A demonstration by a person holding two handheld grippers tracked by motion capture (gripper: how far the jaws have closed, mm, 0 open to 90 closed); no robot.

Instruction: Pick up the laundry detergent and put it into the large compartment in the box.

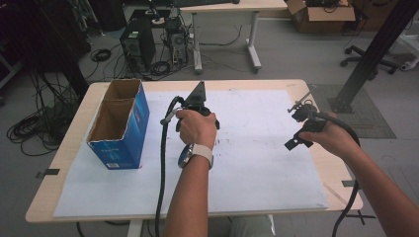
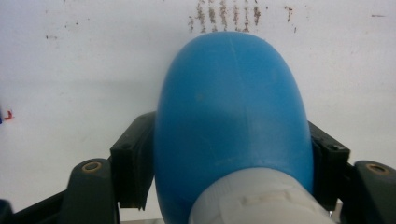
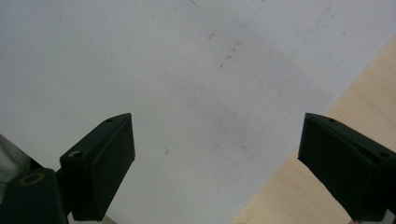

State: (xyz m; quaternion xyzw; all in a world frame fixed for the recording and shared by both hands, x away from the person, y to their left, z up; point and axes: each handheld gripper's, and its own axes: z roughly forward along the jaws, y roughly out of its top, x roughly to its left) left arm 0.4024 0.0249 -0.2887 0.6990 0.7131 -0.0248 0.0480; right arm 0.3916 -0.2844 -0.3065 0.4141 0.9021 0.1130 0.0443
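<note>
Over the white sheet (image 2: 70, 70), the left tool (image 2: 231, 158) clamps a blue bottle (image 2: 231, 107); the right tool (image 3: 217, 154) gapes empty.

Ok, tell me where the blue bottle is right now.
The blue bottle sits clamped between the left gripper jaws in the left gripper view, over the white sheet, right of the blue box.

Open box (image 1: 118, 126) standing at left on sheet (image 1: 257, 187), sheet covering table (image 1: 74, 116). Bottle (image 2: 233, 121) lying on sheet mid-table, right of box, between jaws of left gripper (image 1: 197, 111).
</note>
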